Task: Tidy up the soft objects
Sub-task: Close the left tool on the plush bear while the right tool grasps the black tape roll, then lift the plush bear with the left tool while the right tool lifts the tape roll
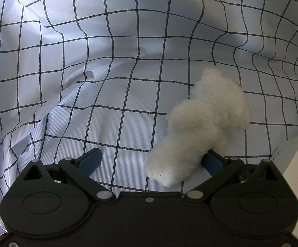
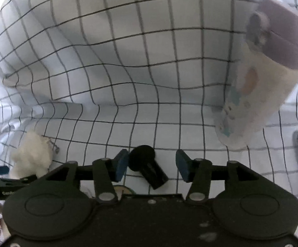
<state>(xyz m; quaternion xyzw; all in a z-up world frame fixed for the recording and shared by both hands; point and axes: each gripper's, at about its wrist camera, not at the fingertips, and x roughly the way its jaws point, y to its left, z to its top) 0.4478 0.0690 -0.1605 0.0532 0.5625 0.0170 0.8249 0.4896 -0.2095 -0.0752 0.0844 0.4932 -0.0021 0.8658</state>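
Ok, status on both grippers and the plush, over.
Left gripper open, white plush against one pad, ungripped. Right gripper open, black peg between jaws. Nothing blocking the plush.

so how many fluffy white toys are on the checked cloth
1. The white plush toy lies on the checked cloth against the left gripper's right finger; the right wrist view shows it at lower left. Others may lie out of view.

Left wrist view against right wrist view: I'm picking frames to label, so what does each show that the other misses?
Only the left wrist view shows a white card at its right edge. Only the right wrist view shows a cream bottle with a purple cap and, in full, a black peg-shaped object. Both show the checked cloth and the fluffy white plush toy, whole in the left view, partly hidden in the right.
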